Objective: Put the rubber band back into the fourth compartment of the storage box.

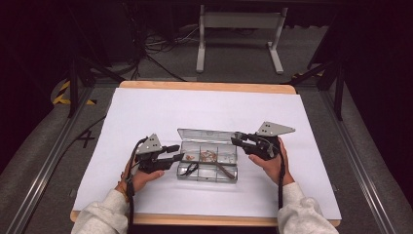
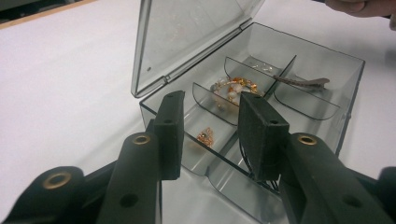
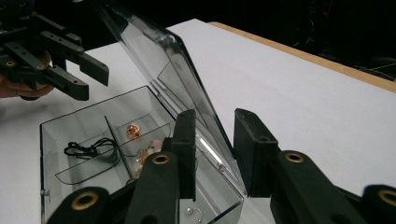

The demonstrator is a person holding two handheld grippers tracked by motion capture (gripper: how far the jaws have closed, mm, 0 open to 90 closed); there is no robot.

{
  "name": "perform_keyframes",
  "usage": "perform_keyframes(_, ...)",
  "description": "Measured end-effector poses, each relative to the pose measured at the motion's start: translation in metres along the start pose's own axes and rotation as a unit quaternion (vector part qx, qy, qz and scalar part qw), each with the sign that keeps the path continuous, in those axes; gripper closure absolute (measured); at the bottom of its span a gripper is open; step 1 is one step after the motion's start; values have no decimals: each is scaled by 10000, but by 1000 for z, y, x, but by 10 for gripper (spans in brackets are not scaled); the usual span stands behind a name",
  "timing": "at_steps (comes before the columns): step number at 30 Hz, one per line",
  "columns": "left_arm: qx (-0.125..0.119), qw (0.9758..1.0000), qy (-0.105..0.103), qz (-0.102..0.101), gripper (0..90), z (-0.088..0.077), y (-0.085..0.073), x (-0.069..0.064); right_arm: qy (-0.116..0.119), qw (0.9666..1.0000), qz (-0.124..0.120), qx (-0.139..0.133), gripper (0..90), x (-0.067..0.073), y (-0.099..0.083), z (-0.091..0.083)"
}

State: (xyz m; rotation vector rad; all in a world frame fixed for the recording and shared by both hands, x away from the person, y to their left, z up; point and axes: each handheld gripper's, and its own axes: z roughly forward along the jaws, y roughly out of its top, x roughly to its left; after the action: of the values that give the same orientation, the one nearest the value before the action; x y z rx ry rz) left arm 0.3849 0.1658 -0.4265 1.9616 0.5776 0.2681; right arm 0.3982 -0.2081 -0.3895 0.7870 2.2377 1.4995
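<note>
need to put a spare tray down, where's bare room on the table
Bare white sheet lies beyond the open clear box, and along both side edges. It is crowded mid-table: the left gripper and right gripper flank the box.

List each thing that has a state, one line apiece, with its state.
Box: open, flat on the table.
Lid: raised, standing up at the back.
Left gripper: jaws apart over the box's left end, holding nothing.
Right gripper: jaws around the lid's edge; grip unclear.
</note>
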Motion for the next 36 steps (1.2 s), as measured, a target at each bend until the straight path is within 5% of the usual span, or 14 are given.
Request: perform_keyframes(36, -263, 9995, 174, -31, 756, -2, 21, 10, -47, 10000, -18, 36, 703, 2, -1, -2)
